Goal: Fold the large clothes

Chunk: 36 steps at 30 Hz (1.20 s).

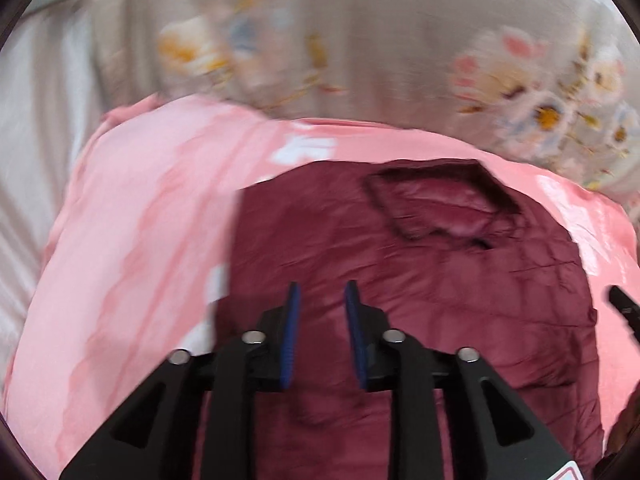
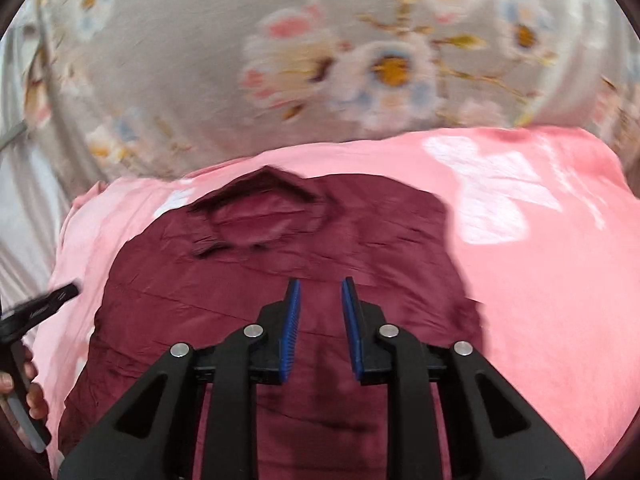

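Now: shirt point(image 1: 420, 280) flat on pink sheet point(image 1: 132, 240).
Left gripper point(image 1: 322, 292) and right gripper point(image 2: 320, 286) hover part-open, empty; collar point(image 1: 440, 208) at 12 o'clock.

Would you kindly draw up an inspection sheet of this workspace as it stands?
Surface: pink sheet with white shapes.
Job's things: maroon shirt lying flat, collar at the far end, sides apparently folded in.
Clutter: nothing seen.
Grippers: left tongs and right tongs both open, nothing between them, above the shirt.
Cables: nothing seen.
Surroundings: grey floral cloth beyond the pink sheet; images are motion-blurred.
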Each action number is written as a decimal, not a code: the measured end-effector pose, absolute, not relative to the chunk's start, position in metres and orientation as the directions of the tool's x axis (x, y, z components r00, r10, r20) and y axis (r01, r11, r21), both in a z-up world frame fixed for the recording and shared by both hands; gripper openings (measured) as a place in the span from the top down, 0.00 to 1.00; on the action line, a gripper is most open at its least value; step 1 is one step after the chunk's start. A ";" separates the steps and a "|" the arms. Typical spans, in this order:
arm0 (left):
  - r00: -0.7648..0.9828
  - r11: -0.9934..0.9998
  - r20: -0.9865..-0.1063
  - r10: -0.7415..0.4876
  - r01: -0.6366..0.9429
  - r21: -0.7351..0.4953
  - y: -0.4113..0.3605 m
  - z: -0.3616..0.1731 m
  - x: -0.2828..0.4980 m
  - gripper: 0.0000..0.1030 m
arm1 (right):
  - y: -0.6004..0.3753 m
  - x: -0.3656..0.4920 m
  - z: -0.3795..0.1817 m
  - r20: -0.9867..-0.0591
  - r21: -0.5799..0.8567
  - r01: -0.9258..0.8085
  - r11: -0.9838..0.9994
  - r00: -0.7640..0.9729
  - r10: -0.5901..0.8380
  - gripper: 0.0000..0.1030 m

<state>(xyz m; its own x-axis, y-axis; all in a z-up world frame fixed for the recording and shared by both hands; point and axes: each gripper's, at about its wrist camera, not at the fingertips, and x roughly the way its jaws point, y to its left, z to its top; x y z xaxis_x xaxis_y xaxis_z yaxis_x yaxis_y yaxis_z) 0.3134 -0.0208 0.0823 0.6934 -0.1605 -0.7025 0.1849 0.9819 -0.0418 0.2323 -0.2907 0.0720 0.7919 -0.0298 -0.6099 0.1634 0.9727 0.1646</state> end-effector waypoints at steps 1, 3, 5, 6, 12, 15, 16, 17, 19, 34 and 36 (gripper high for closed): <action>0.673 0.976 -0.719 -0.175 0.217 -0.035 -0.038 0.075 0.319 0.73 | -0.281 0.244 0.061 -0.638 0.146 0.144 0.979 0.770 -0.019 0.79; 0.630 0.971 -0.757 -0.176 0.239 -0.027 -0.063 0.053 0.328 0.73 | -0.271 0.255 0.042 -0.676 0.131 0.128 0.983 0.737 -0.005 0.79; 0.599 0.969 -0.783 -0.169 0.248 -0.020 -0.078 0.029 0.332 0.73 | -0.263 0.263 0.015 -0.713 0.119 0.132 0.984 0.701 -0.007 0.79; 0.589 0.970 -0.794 -0.153 0.243 -0.007 -0.083 0.018 0.335 0.73 | -0.261 0.264 0.006 -0.724 0.114 0.135 0.984 0.689 -0.010 0.79; 0.640 0.973 -0.760 -0.116 0.228 0.044 -0.089 -0.016 0.324 0.72 | -0.255 0.257 -0.024 -0.721 0.083 0.151 0.985 0.691 -0.045 0.80; 0.664 0.975 -0.740 -0.107 0.216 0.053 -0.090 -0.021 0.317 0.72 | -0.249 0.258 -0.026 -0.719 0.038 0.157 0.987 0.690 -0.082 0.80; 0.667 0.975 -0.738 -0.102 0.215 0.060 -0.091 -0.021 0.318 0.72 | -0.248 0.258 -0.027 -0.719 0.029 0.159 0.987 0.689 -0.090 0.80; 0.672 0.974 -0.735 -0.097 0.214 0.068 -0.093 -0.023 0.318 0.72 | -0.247 0.257 -0.027 -0.719 0.025 0.160 0.987 0.689 -0.093 0.80; 0.679 0.974 -0.728 -0.091 0.213 0.078 -0.094 -0.023 0.317 0.72 | -0.246 0.257 -0.028 -0.718 0.024 0.161 0.987 0.689 -0.095 0.80; 0.693 0.971 -0.719 -0.059 0.208 0.120 -0.101 -0.024 0.313 0.72 | -0.249 0.258 -0.028 -0.717 0.038 0.156 0.987 0.692 -0.081 0.78; 0.690 0.973 -0.720 -0.078 0.210 0.095 -0.099 -0.023 0.313 0.72 | -0.255 0.256 -0.026 -0.709 0.106 0.121 0.987 0.705 -0.010 0.69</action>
<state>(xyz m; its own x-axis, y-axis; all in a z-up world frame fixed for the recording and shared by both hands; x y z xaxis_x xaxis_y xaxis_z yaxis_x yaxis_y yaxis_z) 0.3128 -0.0988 -0.0226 0.6895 -0.0783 -0.7200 0.2096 0.9732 0.0949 0.2561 -0.2550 -0.0264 0.7048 -0.0105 -0.7094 0.1212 0.9870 0.1059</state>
